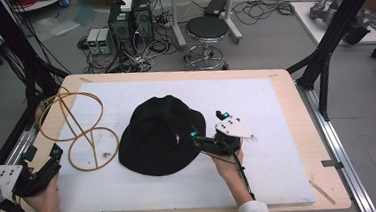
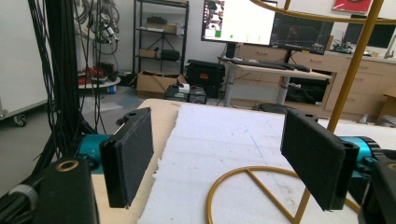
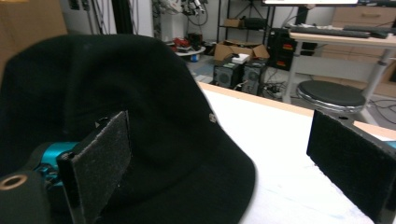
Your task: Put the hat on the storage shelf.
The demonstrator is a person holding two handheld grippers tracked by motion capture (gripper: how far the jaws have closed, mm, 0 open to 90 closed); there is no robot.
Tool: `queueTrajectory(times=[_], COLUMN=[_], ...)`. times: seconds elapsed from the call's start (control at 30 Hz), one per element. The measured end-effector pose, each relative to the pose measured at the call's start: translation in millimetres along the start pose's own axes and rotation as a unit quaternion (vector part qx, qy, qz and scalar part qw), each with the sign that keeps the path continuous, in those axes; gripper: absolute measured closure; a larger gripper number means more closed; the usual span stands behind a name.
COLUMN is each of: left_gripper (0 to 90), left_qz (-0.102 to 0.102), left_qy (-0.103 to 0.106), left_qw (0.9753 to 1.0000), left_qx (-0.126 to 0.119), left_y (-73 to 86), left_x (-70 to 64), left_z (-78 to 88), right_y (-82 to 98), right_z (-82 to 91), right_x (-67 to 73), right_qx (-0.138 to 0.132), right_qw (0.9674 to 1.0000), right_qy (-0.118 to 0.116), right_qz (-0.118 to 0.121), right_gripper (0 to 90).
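Observation:
A black bucket hat [image 1: 160,135] lies brim down in the middle of the white mat [image 1: 256,106]. My right gripper [image 1: 208,127] stands open at the hat's right brim, one jaw over the brim and the other off to the right; the right gripper view shows the hat [image 3: 116,107] close before the left pad, nothing clamped. A gold wire hat stand [image 1: 77,126] lies on its side at the mat's left. My left gripper [image 1: 44,156] is open at the table's front left corner, and the stand's ring base [image 2: 261,186] sits just ahead of its jaws.
The wooden table [image 1: 298,128] carries the mat. Black frame posts [image 1: 331,36] rise at both sides. Behind the far edge stand a round stool [image 1: 207,32], computer towers [image 1: 130,20] and floor cables.

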State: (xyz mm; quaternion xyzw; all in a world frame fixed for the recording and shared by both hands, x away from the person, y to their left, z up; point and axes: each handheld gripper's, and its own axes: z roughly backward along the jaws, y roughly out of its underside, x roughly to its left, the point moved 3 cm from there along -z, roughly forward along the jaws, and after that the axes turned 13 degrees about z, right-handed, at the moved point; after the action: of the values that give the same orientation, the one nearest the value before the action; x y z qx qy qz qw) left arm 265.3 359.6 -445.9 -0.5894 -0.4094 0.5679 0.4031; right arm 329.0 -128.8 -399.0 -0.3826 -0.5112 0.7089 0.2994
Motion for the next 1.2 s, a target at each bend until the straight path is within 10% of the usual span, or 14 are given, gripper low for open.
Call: queueTrajectory(times=[0.87,1.2], left_gripper=[25.8,25.8], left_qz=[0.001,0.000], left_qy=[0.003,0.006], left_qw=[1.0000,1.0000], left_qx=[0.001,0.002], left_y=[0.1,0.4], left_x=[0.7,0.9], left_z=[0.0,-0.5], right_y=[-11.1,-3.7], right_z=[-57.0,-66.7], right_x=[66.5,74.6], right_qx=[0.037,0.062], right_qw=[0.9962,0.9970], right_qy=[-0.075,-0.044], right_qz=[0.026,0.018], right_gripper=[6.0,26.5])
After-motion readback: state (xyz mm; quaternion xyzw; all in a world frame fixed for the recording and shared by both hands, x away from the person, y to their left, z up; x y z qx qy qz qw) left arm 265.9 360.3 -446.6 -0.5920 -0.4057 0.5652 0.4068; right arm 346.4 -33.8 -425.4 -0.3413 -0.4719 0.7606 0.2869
